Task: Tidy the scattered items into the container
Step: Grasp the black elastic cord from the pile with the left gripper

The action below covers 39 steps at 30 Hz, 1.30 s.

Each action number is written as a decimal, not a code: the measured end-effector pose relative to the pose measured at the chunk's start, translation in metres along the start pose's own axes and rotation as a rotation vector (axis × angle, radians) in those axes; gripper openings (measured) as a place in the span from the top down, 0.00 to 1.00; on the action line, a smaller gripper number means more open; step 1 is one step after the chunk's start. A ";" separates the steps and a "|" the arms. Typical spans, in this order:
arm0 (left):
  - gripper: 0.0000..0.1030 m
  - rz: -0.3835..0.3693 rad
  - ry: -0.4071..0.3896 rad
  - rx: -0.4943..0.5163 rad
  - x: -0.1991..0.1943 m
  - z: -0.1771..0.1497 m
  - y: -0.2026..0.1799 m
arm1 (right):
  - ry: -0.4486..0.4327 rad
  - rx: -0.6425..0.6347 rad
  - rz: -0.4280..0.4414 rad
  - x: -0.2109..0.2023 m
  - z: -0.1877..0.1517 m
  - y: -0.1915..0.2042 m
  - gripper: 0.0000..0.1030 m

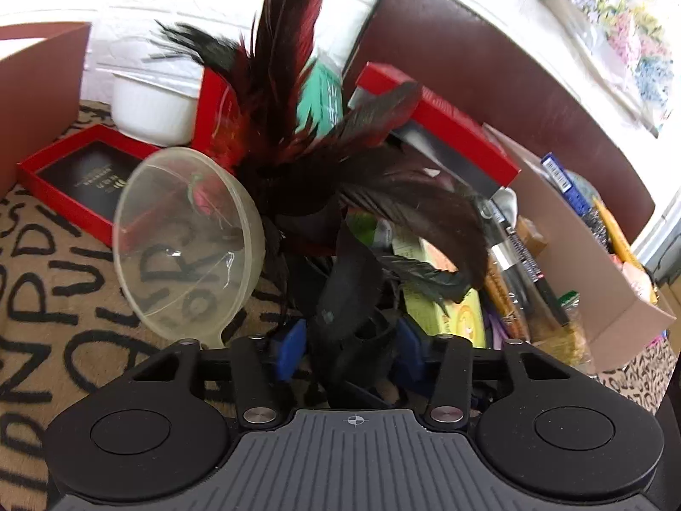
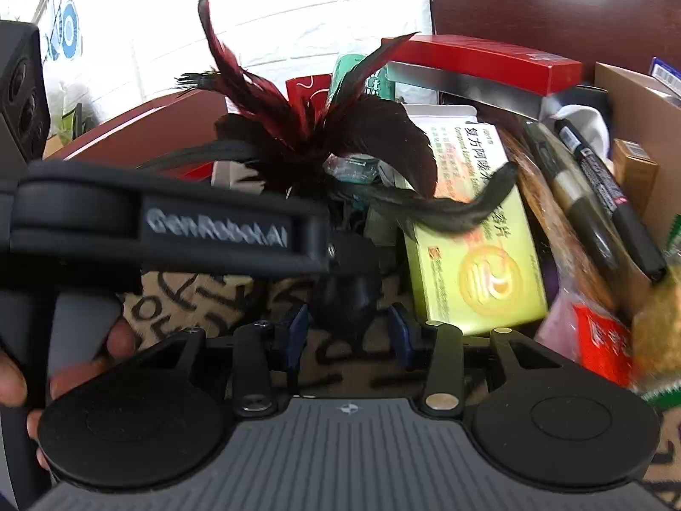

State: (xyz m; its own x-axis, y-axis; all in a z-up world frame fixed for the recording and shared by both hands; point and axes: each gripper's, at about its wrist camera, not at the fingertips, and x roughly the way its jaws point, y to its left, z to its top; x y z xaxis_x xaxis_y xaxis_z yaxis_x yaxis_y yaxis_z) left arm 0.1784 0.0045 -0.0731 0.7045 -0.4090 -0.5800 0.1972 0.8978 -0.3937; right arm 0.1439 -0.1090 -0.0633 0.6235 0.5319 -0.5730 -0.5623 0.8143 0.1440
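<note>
The left gripper (image 1: 349, 349) has its blue fingers squeezed on the black handle of a feather toy (image 1: 298, 136), with red and black feathers fanning up. The right gripper (image 2: 347, 328) is open a little; the same dark handle (image 2: 349, 289) sits between its fingers, but I cannot tell if they touch it. The left tool's side reads "GenRobot.AI" (image 2: 217, 225). On the right, the cardboard box (image 1: 587, 264) is full. A yellow-green box (image 2: 472, 255) with Chinese writing lies in it, beside black markers (image 2: 596, 179). A clear funnel (image 1: 187, 242) sits on the left, on a cloth with big black letters (image 1: 47, 289).
</note>
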 end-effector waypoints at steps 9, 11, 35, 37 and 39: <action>0.67 0.003 0.032 0.053 -0.004 -0.003 -0.008 | 0.013 0.019 0.010 0.000 0.000 -0.001 0.66; 0.69 -0.007 0.039 0.068 -0.014 -0.007 -0.014 | 0.013 0.020 0.007 -0.010 -0.004 0.001 0.67; 0.38 -0.087 0.125 0.150 -0.109 -0.109 -0.068 | 0.058 0.031 -0.075 -0.152 -0.089 0.031 0.69; 0.30 -0.079 0.094 0.153 -0.109 -0.102 -0.067 | 0.032 0.027 -0.095 -0.152 -0.085 0.029 0.57; 0.27 -0.056 0.074 0.159 -0.104 -0.095 -0.067 | 0.014 0.016 -0.109 -0.147 -0.081 0.027 0.52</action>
State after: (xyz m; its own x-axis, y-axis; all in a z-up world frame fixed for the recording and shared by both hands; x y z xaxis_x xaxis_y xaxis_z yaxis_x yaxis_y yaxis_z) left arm 0.0271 -0.0284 -0.0540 0.6381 -0.4649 -0.6138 0.3443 0.8853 -0.3126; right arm -0.0068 -0.1846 -0.0400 0.6726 0.4369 -0.5972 -0.4829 0.8707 0.0931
